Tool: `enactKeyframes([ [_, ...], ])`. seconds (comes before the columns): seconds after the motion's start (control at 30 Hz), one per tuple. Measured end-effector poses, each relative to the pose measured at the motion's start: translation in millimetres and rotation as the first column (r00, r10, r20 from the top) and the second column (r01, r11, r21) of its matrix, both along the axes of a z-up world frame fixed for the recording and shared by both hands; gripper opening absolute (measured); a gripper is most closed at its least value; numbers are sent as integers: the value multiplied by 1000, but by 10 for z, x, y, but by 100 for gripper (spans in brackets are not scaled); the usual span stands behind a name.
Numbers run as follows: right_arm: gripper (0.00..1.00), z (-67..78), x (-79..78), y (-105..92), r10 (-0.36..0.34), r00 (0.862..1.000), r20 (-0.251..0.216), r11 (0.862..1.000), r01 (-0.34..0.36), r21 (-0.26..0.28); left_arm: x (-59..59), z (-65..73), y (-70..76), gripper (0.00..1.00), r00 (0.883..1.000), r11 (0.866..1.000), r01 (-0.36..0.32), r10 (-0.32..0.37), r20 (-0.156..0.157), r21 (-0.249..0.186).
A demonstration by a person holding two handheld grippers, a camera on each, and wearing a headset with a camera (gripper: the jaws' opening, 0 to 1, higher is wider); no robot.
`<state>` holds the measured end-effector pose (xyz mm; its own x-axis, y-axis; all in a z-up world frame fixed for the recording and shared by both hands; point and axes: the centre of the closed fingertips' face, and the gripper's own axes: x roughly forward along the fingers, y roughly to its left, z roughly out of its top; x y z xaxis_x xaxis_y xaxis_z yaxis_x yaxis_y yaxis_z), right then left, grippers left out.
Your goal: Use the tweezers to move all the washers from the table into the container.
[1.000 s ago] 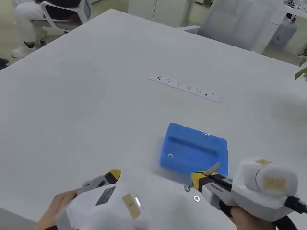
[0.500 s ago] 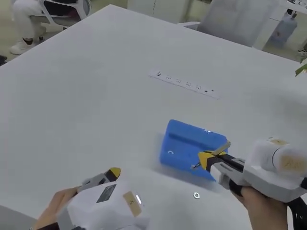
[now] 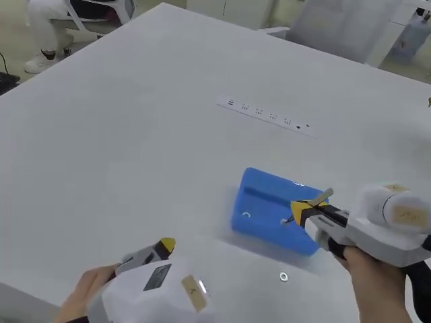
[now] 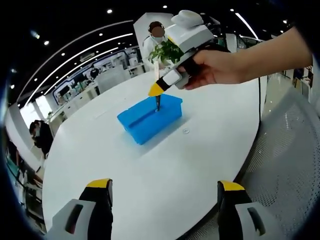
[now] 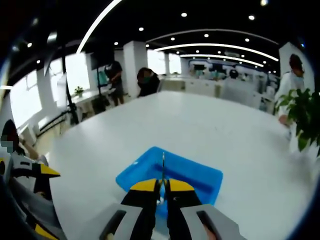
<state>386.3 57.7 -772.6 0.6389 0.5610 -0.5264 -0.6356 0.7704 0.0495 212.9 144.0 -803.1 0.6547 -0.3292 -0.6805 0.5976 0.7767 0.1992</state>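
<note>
Right claw (image 5: 161, 186) clenched on tweezers (image 5: 163, 162), tips in container (image 3: 269, 202); we judge drop step; left claw (image 4: 165, 185) released; next we fetch washer (image 3: 283, 276) on bench (image 3: 135, 134).

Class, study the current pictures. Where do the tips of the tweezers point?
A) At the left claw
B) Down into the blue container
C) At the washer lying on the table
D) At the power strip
B: the tweezers, clamped in the right claw, reach down into the blue container, while one washer lies apart on the table.
</note>
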Motion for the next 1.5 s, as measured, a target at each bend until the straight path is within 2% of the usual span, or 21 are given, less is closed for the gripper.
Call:
enactKeyframes([
  [0.17,3,-230,50,-52,-16,999,-37,1000,15,-19,0,-11,5,88,1000,1000,-4,4,-6,0],
  [0.43,3,-337,128,-75,-32,997,-64,999,31,-14,-1,-35,10,87,1000,1000,-6,6,-18,7],
  [0.67,3,-452,126,-40,-17,997,-75,999,14,-37,-2,-41,6,88,1000,1000,-6,6,-23,2],
  [0.83,3,-467,128,-14,-12,997,-76,999,9,-38,1,-44,7,87,1000,1000,-6,6,-24,2],
  [0.9,3,-476,123,-11,-5,998,-58,998,2,-56,3,-42,7,87,1000,1000,-6,6,-22,3],
  [1.07,3,-454,107,-4,8,999,-50,997,-12,-75,1,-44,5,87,1000,1000,-6,6,-24,4],
  [1.37,4,-453,100,-41,10,997,-81,996,-17,-86,11,-18,6,86,1000,1000,-6,6,-8,2],
  [1.5,4,-354,96,-62,18,998,-68,997,-23,-71,13,-4,14,86,1000,1000,-10,10,-1,2],
])
